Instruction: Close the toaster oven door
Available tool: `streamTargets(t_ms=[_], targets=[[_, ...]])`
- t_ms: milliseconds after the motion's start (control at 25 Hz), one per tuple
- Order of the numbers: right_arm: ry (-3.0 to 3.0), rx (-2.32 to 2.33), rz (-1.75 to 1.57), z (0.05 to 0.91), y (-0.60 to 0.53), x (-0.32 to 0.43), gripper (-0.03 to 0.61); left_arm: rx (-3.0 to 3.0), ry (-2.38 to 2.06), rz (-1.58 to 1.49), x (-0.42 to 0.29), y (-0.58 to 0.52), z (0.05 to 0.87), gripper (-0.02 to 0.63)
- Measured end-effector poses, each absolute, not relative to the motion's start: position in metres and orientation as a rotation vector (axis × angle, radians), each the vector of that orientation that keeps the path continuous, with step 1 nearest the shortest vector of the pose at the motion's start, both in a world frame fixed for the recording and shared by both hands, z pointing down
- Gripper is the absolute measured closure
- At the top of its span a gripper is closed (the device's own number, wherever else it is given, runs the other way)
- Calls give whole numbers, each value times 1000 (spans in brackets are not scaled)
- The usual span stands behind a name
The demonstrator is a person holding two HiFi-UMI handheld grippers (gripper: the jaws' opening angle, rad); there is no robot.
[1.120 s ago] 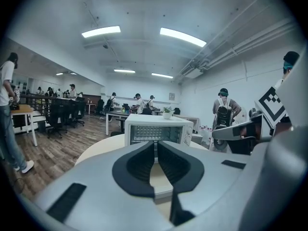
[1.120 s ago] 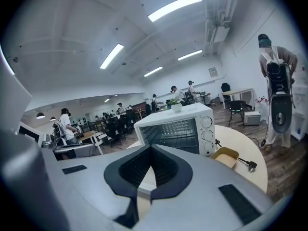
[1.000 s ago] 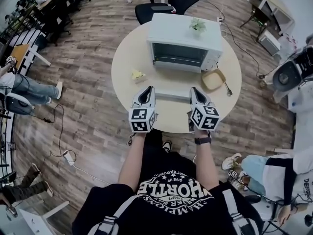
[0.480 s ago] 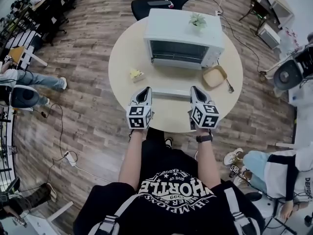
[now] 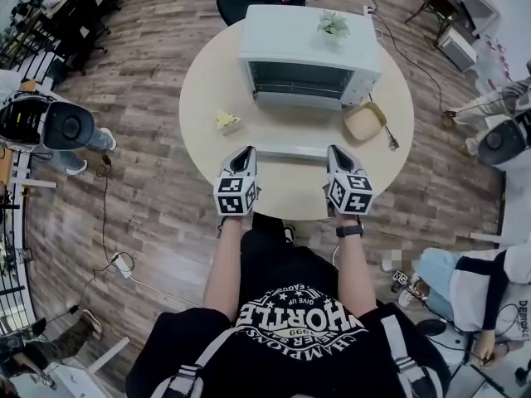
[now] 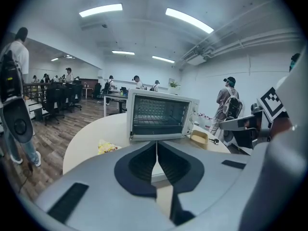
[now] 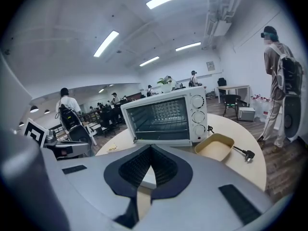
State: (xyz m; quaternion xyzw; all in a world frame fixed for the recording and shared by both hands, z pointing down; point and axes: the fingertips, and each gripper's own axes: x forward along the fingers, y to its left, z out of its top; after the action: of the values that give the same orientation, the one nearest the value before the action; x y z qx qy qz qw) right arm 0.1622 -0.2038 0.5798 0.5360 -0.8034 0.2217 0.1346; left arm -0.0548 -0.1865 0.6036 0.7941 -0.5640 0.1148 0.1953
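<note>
A white toaster oven stands at the far side of the round table. Its door is folded down flat toward me, and the long white door handle lies between my two grippers. My left gripper is shut and empty, just left of the handle's end. My right gripper is shut and empty, just right of the other end. In the left gripper view the oven shows its open cavity beyond the closed left gripper. The right gripper view shows the oven ahead of the right gripper.
A yellow piece of food lies left of the oven. A tan tray and a power plug sit to its right. A small plant stands on the oven. Chairs and people surround the table.
The head view has shifted slightly, so the table sits a little higher in the picture. Both grippers stay shut near the door handle's ends. A person at the left has moved.
</note>
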Motion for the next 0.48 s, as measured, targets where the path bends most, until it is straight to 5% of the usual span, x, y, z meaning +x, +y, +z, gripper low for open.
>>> streamTargets(t_ms=[480], targets=[[-2243,1551,730,626,-203,173,495,2206,-1516,421,-55,-193,643,563]])
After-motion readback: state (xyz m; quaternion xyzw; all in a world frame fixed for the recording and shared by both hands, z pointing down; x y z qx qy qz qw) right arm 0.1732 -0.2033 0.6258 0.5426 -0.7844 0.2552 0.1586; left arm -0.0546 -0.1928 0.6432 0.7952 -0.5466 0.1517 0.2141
